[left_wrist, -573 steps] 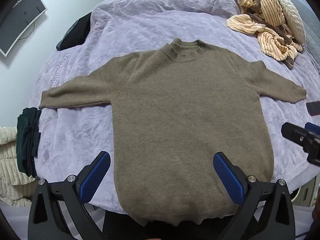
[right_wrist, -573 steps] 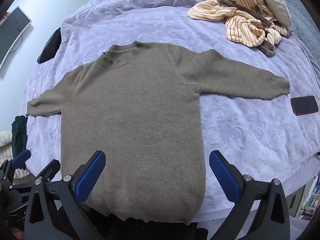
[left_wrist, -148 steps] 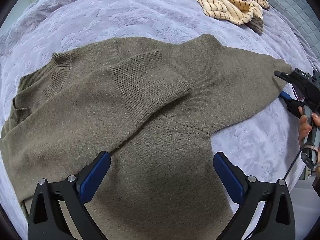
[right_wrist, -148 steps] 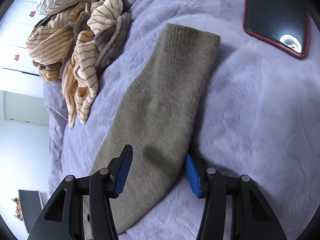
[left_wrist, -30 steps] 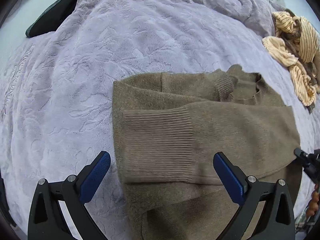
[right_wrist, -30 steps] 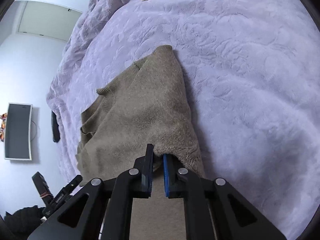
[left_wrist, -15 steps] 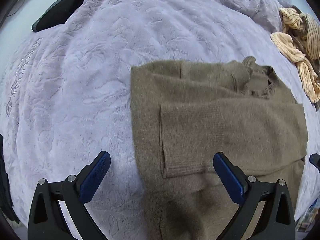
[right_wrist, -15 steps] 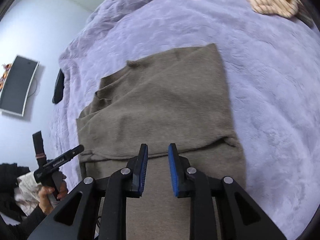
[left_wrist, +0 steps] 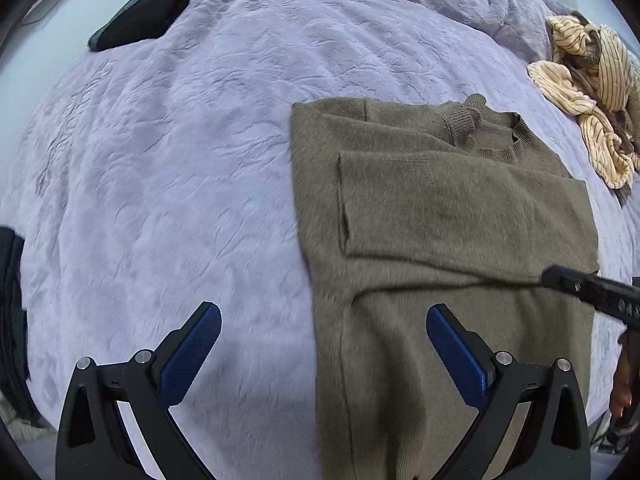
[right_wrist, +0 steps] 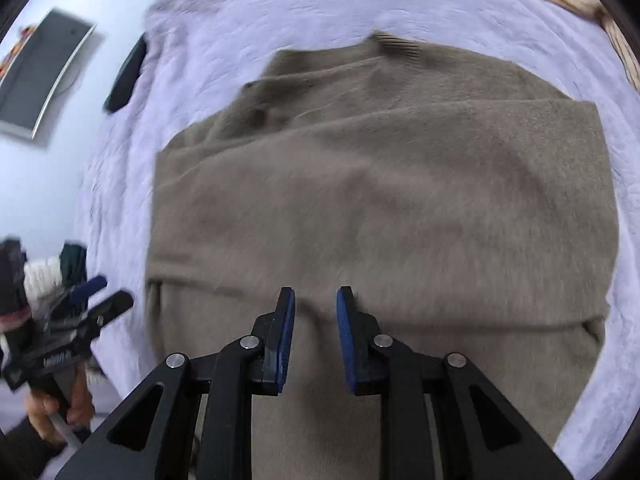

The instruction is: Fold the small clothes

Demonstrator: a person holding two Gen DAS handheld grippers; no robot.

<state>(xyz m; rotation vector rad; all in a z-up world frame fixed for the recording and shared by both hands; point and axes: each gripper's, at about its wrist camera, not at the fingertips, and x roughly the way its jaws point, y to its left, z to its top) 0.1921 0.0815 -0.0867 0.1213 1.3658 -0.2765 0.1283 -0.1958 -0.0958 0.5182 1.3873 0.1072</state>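
Observation:
A brown knit sweater (left_wrist: 448, 224) lies flat on the lilac bedspread (left_wrist: 180, 168) with both sleeves folded across its chest. It also fills the right wrist view (right_wrist: 380, 208). My left gripper (left_wrist: 324, 344) is open and empty, hovering over the sweater's left edge near the hem. My right gripper (right_wrist: 316, 320) is partly open and empty, just above the sweater's lower body below the folded sleeve. The right gripper's tip also shows in the left wrist view (left_wrist: 588, 288), and the left gripper shows at the left of the right wrist view (right_wrist: 92, 300).
A striped cream garment pile (left_wrist: 592, 92) lies at the far right of the bed. A dark object (left_wrist: 148, 16) lies at the bed's far left corner. A wall monitor (right_wrist: 40, 76) hangs at the left. Dark and white clothes (right_wrist: 48, 272) hang off the left bedside.
My right gripper has let go of the right sleeve, now laid across the chest, opened a little and drawn back toward the hem. My left gripper has shifted left.

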